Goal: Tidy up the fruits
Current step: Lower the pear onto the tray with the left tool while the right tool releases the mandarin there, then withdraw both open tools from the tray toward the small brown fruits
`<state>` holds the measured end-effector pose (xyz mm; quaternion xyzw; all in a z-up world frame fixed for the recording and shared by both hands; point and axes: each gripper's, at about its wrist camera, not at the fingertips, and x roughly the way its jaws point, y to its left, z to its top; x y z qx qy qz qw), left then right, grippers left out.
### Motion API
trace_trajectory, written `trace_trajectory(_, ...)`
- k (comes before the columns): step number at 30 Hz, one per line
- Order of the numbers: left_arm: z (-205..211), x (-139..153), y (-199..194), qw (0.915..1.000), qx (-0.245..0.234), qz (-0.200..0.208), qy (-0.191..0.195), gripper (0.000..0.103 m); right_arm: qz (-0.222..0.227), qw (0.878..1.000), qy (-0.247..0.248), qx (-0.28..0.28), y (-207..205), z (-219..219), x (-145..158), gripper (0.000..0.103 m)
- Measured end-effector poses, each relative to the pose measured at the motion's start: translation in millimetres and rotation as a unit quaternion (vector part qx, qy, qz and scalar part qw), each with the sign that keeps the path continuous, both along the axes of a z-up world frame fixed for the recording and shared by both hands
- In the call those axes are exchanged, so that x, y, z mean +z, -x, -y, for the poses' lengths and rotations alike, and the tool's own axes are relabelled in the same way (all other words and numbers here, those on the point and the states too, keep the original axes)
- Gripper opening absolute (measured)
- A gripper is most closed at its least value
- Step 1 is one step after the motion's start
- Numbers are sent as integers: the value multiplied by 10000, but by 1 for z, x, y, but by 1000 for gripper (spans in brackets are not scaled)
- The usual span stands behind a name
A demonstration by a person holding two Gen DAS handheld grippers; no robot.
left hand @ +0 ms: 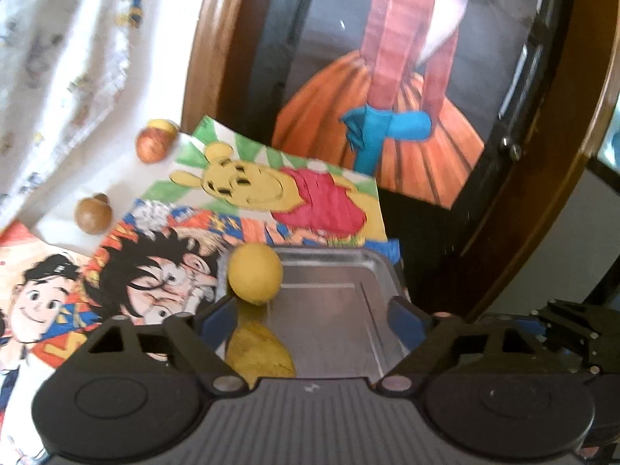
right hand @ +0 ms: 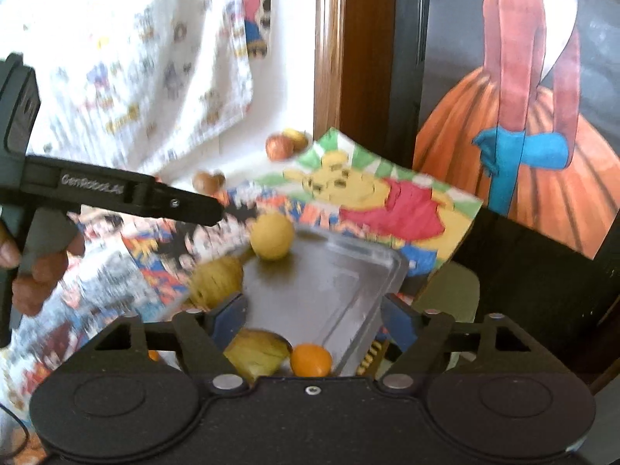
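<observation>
Both sets of jaws stand spread and empty: left gripper (left hand: 312,312) and right gripper (right hand: 314,316) hover over the metal tray (left hand: 348,283). Inside it lie a round yellow fruit (right hand: 272,241), a ribbed yellow one (right hand: 217,283), a pale yellow one (right hand: 257,352) and a small orange (right hand: 311,359): four counted. Beyond, on the surface by the drawings (left hand: 271,190), two pairs of brownish fruits (left hand: 93,215) wait. Probably light, firm, prone to rolling; grip across the middle.
</observation>
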<state>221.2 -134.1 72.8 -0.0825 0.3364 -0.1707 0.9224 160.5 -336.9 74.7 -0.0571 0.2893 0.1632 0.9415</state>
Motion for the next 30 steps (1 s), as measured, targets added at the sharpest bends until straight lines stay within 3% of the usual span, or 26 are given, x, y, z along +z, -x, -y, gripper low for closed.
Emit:
trace_trajectory(2, -8, 12, 11, 9997, 191, 134, 121, 101, 135, 9999, -88, 14, 11, -1, 13, 89)
trace_trajectory(7, -31, 35, 44, 9961, 673, 428, 376, 102, 424, 9988, -194, 123, 49, -8, 36, 101)
trace_trajectory(15, -72, 41, 110, 9907, 1174, 566, 389, 103, 407, 9990, -163, 75, 110, -21, 42, 102)
trace_trajectory(20, -88, 30, 149, 9879, 1465, 466, 215, 103, 202, 9996, -192, 67, 141, -32, 30, 102)
trace_trajectory(25, -98, 3, 184, 9853, 1680, 214, 211, 103, -272, 9994, -215, 6, 158, -45, 4, 102)
trace_trajectory(30, -93, -20, 216, 9853, 1672, 3, -342, 103, -726, 9967, -342, -77, 171, -60, -24, 102)
